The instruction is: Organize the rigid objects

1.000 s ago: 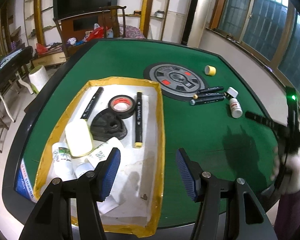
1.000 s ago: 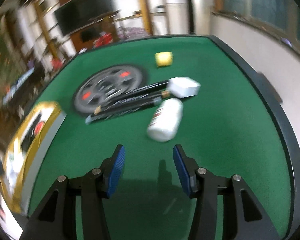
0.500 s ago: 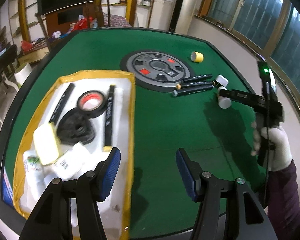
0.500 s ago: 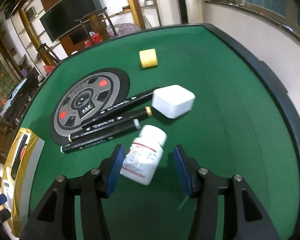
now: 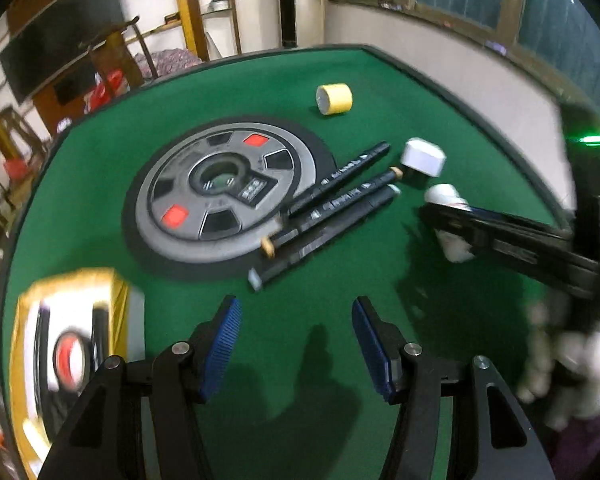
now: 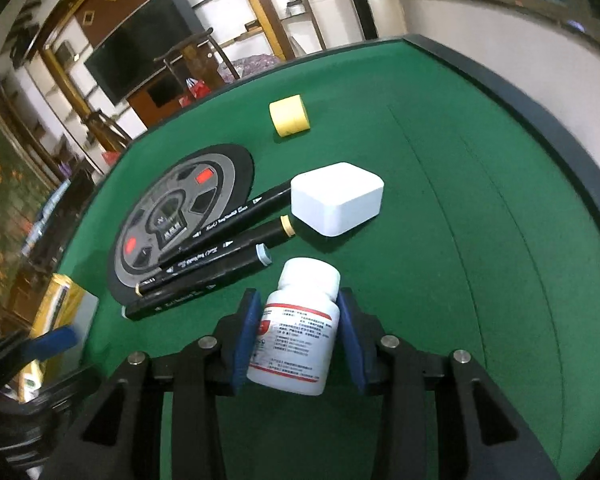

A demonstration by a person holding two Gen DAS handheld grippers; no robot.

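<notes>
A white pill bottle (image 6: 296, 336) with a red-striped label lies on the green felt between the pads of my right gripper (image 6: 299, 296). Its jaws are closing and both blue pads touch the bottle's sides. In the left wrist view the same bottle (image 5: 446, 196) shows under the right gripper's black fingers (image 5: 500, 236). My left gripper (image 5: 296, 312) hovers open over bare felt, with nothing between its fingers, just short of three black markers (image 5: 332, 216). A white box (image 6: 338, 198) sits at the markers' far ends.
A yellow tape roll (image 6: 290, 116) lies farther back. A grey round disc (image 5: 224, 196) is set in the felt left of the markers (image 6: 216, 248). A yellow-rimmed tray (image 5: 80, 280) with several items sits at the left. A gloved hand (image 5: 572, 360) holds the right gripper.
My left gripper swung right, from over the tray to in front of the markers. My right gripper slid forward around the bottle and its jaws narrowed onto it.
</notes>
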